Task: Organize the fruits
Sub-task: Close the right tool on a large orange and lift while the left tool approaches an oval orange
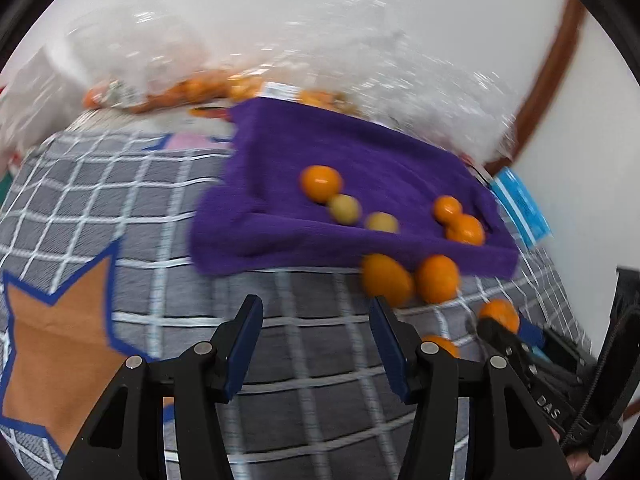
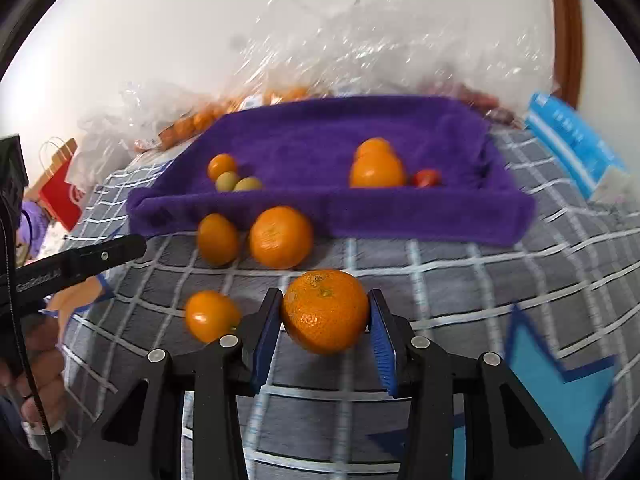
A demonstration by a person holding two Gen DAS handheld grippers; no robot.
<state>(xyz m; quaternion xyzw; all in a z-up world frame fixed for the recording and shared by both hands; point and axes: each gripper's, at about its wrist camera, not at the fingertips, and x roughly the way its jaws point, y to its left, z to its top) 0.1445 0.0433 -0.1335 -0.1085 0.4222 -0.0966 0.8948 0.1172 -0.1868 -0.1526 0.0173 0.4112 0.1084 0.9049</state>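
Note:
My right gripper (image 2: 324, 294) is shut on a large orange (image 2: 325, 312), its blue pads against both sides, just above the grey checked cloth (image 2: 440, 280). Behind it lies a purple towel (image 2: 320, 208) carrying oranges (image 2: 378, 170), two greenish fruits (image 2: 228, 181) and a small red fruit (image 2: 427, 178). Three loose oranges lie on the cloth: two (image 2: 281, 237) by the towel's front fold and one (image 2: 212, 316) beside my left finger. My left gripper (image 1: 316, 304) stands open over bare cloth with nothing between its fingers, short of the towel (image 1: 320, 240) and two oranges (image 1: 436, 278).
Crinkled clear plastic bags (image 2: 340, 52) with more oranges line the white wall behind the towel. A blue pack (image 2: 576, 148) lies at the right, a red paper bag (image 2: 60, 192) at the left. A person's hand (image 2: 44, 368) holds the left gripper's handle.

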